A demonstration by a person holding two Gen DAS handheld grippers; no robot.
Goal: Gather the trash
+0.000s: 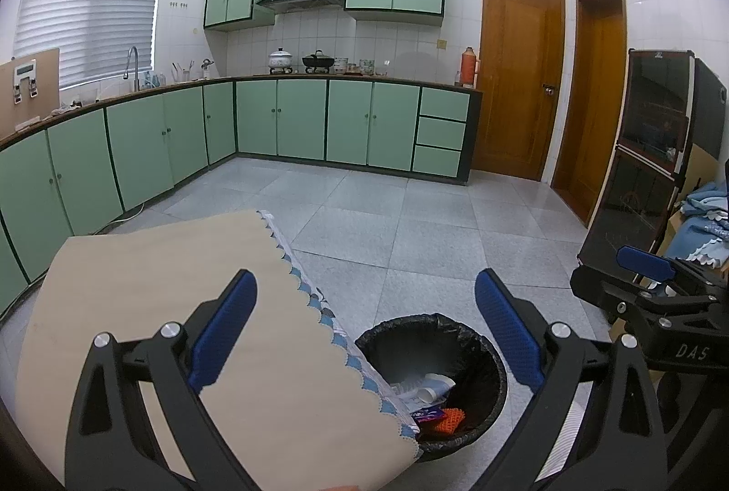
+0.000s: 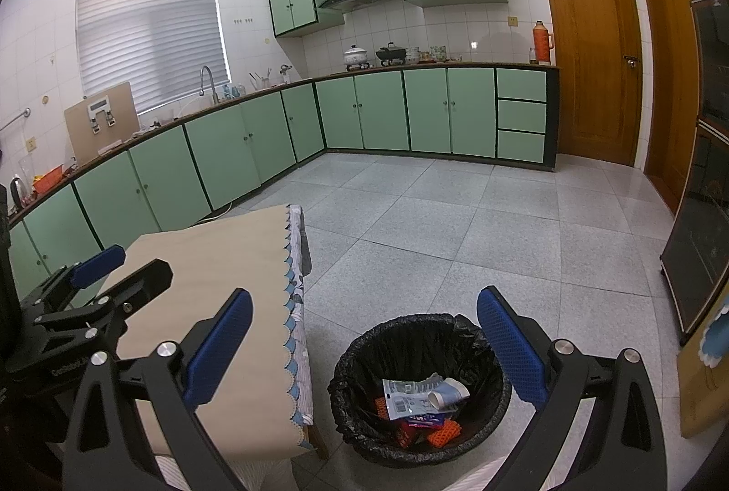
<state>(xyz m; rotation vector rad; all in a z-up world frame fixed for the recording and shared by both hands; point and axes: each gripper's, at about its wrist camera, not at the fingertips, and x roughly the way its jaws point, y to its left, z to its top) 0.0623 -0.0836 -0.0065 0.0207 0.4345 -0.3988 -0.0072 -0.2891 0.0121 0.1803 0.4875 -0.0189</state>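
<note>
A round bin with a black liner point(image 2: 351, 354) stands on the floor beside the table; it shows lower centre as the bin point(image 1: 410, 324) in the left wrist view. Inside lie a white paper cup point(image 2: 449, 393), a printed wrapper point(image 2: 403, 395) and orange mesh pieces point(image 2: 444, 432). My right gripper point(image 2: 364, 350) hangs open and empty above the bin. My left gripper point(image 1: 367, 331) is open and empty too, over the table's edge and the bin. Each view catches the other gripper at its side: the right gripper point(image 1: 656, 277) and the left gripper point(image 2: 123, 270).
A table under a beige cloth with a blue scalloped edge point(image 1: 159, 309) sits left of the bin. Green cabinets point(image 2: 214, 154) line the left and far walls. A dark glass cabinet point(image 1: 647, 154) and wooden doors point(image 2: 592, 49) stand on the right. Grey floor tiles point(image 2: 455, 227) stretch ahead.
</note>
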